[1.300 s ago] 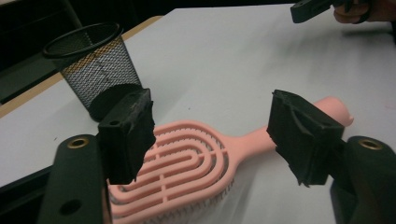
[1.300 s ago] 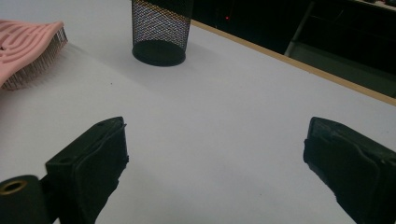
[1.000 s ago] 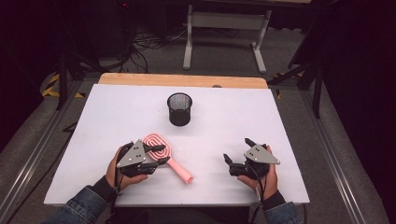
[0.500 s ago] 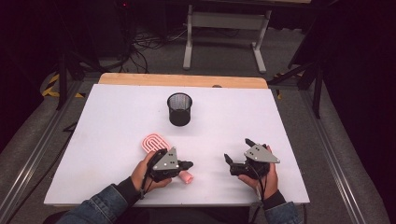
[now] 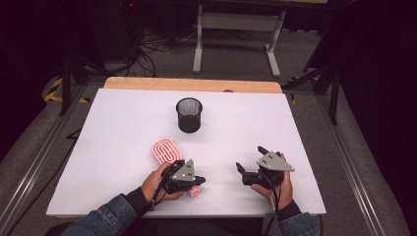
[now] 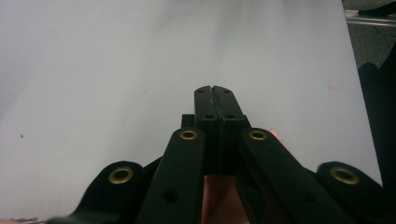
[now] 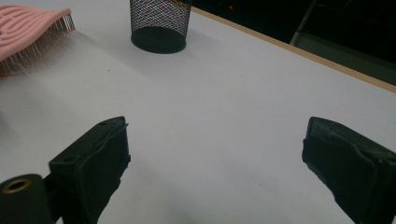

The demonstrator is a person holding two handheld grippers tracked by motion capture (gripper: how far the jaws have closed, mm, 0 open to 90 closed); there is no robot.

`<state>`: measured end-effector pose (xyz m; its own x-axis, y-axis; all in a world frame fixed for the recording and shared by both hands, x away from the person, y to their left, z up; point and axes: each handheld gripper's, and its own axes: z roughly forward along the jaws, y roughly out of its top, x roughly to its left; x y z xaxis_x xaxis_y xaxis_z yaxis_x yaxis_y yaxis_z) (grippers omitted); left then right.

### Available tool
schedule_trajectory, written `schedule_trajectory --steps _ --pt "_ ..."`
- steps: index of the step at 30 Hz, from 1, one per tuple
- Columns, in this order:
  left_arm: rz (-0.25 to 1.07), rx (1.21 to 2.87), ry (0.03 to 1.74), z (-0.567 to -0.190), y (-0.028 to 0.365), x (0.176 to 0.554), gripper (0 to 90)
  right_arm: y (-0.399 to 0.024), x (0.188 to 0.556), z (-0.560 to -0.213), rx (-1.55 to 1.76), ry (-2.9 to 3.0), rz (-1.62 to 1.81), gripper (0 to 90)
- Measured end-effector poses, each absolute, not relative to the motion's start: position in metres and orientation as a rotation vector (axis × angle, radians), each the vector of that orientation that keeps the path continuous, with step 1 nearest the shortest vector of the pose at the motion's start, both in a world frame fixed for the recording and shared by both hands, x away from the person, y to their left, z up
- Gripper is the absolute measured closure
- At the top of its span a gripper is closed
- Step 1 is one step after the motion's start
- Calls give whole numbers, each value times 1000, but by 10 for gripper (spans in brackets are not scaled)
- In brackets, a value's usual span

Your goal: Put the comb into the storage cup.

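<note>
One pink hairbrush [image 5: 167, 150], one black mesh cup [image 5: 189, 114], two grippers, on one white table [image 5: 98, 147]

High view: overhead from the near edge, looking forward and down on the whole white rectangular tabletop [image 5: 123, 128]. Right gripper view: low, close to the surface, facing the black wire-mesh cylindrical cup [image 7: 160, 25]; the cup and the pink plastic brush [image 7: 28, 32] beside it also appear in high view. Left gripper view: very close, facing bare white tabletop away from the cup.
</note>
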<state>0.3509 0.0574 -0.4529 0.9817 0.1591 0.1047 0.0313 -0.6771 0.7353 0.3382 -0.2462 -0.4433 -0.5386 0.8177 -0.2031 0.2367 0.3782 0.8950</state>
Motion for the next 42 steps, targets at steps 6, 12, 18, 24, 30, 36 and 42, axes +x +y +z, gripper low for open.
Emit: schedule_trajectory --steps 6,12,18,24,30,36,42 --pt "172 2348 114 -450 73 348 900 -246 338 -443 900 1991 1138 79" --pt "109 2382 142 -448 100 345 900 -245 338 -445 886 2020 1139 80" --pt "122 2392 164 -447 120 346 900 -243 338 -445 876 2042 1127 83" --pt "135 2412 188 -445 130 348 900 -241 338 -447 867 2060 1115 84" --pt "150 2410 194 -444 137 349 900 -242 339 -447 867 2060 1114 86" --pt "168 2422 207 -444 141 350 900 -242 338 -447 864 2063 1110 86" --pt "176 2403 220 -443 145 353 900 -242 339 -448 865 2064 1111 86"
